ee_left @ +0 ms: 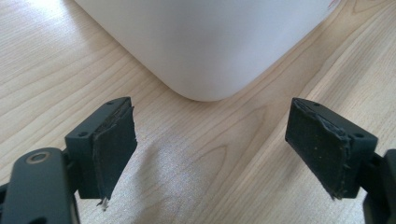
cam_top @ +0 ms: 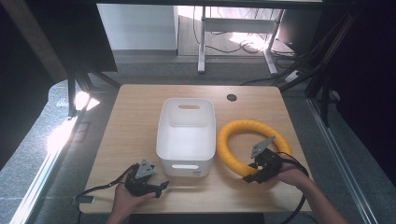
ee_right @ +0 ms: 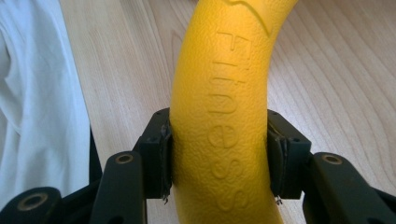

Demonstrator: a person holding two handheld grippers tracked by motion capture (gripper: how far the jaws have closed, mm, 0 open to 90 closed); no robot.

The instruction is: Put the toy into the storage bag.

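Note:
A yellow foam ring point(cam_top: 243, 129) marked "Fitness" lies on the wooden table point(cam_top: 135, 121), right of a white plastic bin point(cam_top: 187, 135). My right gripper point(cam_top: 256, 173) is shut on the yellow ring point(ee_right: 219, 140) at its near side, both pads pressing the tube. My left gripper point(cam_top: 159, 189) rests low near the bin's front left corner. Its jaws stand wide open point(ee_left: 210, 154) over bare wood, and the white bin's rounded corner point(ee_left: 205, 42) sits just beyond them with nothing between the pads.
The bin looks empty and has cut-out handles. A round cable hole point(cam_top: 231, 97) sits at the table's far edge. Desk legs and cables stand on the floor behind the table. Cables trail from both grippers toward the front edge.

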